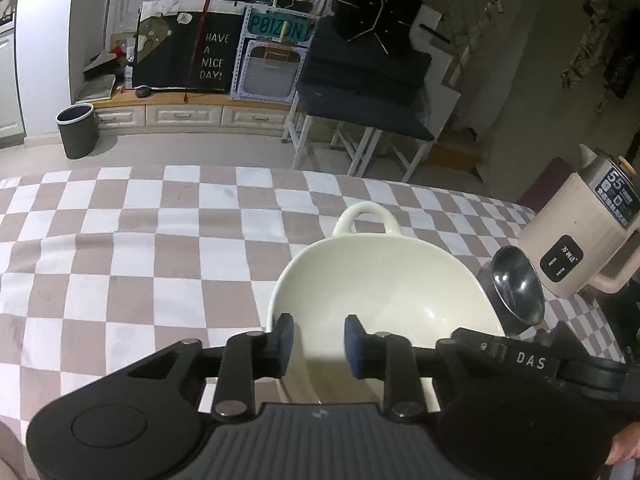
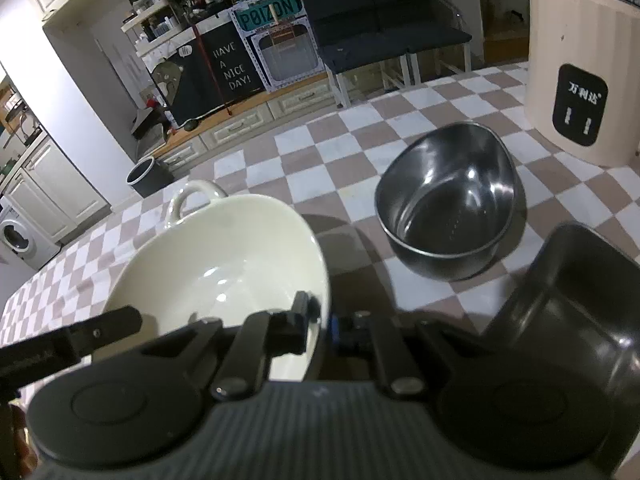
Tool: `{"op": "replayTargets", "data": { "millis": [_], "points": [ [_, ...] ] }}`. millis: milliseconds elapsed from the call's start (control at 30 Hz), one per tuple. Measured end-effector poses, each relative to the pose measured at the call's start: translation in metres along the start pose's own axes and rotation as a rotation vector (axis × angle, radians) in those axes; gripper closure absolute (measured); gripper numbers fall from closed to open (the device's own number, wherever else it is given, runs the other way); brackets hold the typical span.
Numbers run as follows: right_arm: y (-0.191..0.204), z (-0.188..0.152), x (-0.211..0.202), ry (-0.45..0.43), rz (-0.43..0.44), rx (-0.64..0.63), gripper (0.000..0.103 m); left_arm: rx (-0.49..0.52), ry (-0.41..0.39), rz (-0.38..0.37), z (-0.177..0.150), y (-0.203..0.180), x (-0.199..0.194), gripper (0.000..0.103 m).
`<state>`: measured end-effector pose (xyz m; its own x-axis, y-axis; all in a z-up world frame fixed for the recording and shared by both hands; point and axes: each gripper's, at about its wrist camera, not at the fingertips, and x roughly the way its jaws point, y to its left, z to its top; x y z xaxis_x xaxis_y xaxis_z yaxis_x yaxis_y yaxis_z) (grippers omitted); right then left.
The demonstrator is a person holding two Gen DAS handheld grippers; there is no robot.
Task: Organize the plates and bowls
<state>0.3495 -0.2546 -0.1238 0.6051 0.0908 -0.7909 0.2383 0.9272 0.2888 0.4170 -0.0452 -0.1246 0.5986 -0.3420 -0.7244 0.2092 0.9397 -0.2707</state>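
Note:
A large cream bowl (image 1: 384,292) with loop handles sits over the checkered tablecloth (image 1: 140,260). My left gripper (image 1: 318,340) is open, its fingers just over the bowl's near rim, holding nothing. In the right wrist view my right gripper (image 2: 324,320) is shut on the cream bowl's (image 2: 224,264) near rim, one finger inside and one outside. A steel bowl (image 2: 452,216) stands to the right of the cream bowl; it also shows in the left wrist view (image 1: 518,288). A second dark metal bowl (image 2: 568,304) lies tilted at the right, close to my right gripper.
A beige electric kettle (image 1: 576,248) stands at the table's right end, just behind the steel bowl; it shows in the right wrist view (image 2: 580,68) too. Beyond the table's far edge are a dark bin (image 1: 77,130), low drawers and a dark bench (image 1: 360,92).

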Motion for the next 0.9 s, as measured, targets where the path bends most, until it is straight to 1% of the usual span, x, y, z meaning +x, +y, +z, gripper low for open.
{"op": "replayTargets", "data": {
  "millis": [100, 133, 167, 200, 233, 300, 400, 467, 500, 567, 600, 633, 667, 767, 833, 900],
  "points": [
    [0.000, 0.001, 0.000, 0.004, 0.001, -0.001, 0.090, 0.005, -0.033, 0.007, 0.005, -0.002, -0.009, 0.064],
    [0.000, 0.001, 0.000, 0.004, 0.001, 0.001, 0.090, 0.009, -0.045, 0.014, 0.007, -0.004, -0.011, 0.053],
    [0.000, 0.002, 0.001, 0.007, 0.000, 0.003, 0.090, 0.013, -0.061, 0.048, 0.008, -0.005, -0.014, 0.033],
    [0.000, 0.002, 0.001, 0.009, -0.002, 0.005, 0.090, 0.023, -0.080, 0.079, 0.009, -0.006, -0.016, 0.028],
    [0.000, 0.002, 0.002, 0.009, -0.002, 0.004, 0.089, 0.035, -0.088, 0.088, 0.009, -0.006, -0.016, 0.027],
    [0.000, 0.002, 0.002, 0.009, -0.003, -0.001, 0.089, 0.032, -0.051, 0.097, 0.008, -0.001, -0.011, 0.027],
    [0.001, 0.001, 0.002, 0.008, -0.005, -0.007, 0.089, -0.001, 0.022, 0.090, 0.002, 0.007, 0.004, 0.035],
    [0.000, 0.000, 0.002, 0.007, -0.001, -0.005, 0.089, -0.016, 0.060, 0.081, -0.002, 0.012, 0.013, 0.050],
    [0.000, 0.000, 0.002, 0.007, 0.001, -0.007, 0.089, -0.030, 0.073, 0.077, -0.004, 0.015, 0.016, 0.053],
    [0.000, 0.000, 0.003, 0.007, 0.003, -0.013, 0.089, -0.067, 0.075, 0.053, -0.007, 0.021, 0.020, 0.062],
    [-0.001, 0.000, 0.002, 0.007, 0.005, -0.014, 0.089, -0.092, 0.069, 0.041, -0.008, 0.025, 0.021, 0.063],
    [-0.001, 0.000, 0.002, 0.008, 0.006, -0.014, 0.089, -0.107, 0.065, 0.034, -0.009, 0.027, 0.021, 0.067],
    [-0.002, 0.000, 0.002, 0.008, 0.009, -0.013, 0.089, -0.111, 0.065, 0.030, -0.010, 0.028, 0.022, 0.075],
    [-0.003, 0.001, 0.003, 0.005, 0.020, -0.018, 0.089, -0.115, 0.062, 0.007, -0.010, 0.027, 0.024, 0.087],
    [-0.003, 0.001, 0.003, 0.004, 0.025, -0.022, 0.089, -0.107, 0.058, 0.000, -0.008, 0.024, 0.023, 0.091],
    [-0.004, 0.001, 0.003, 0.004, 0.029, -0.024, 0.089, -0.094, 0.053, 0.007, -0.009, 0.021, 0.023, 0.091]
  ]
}}
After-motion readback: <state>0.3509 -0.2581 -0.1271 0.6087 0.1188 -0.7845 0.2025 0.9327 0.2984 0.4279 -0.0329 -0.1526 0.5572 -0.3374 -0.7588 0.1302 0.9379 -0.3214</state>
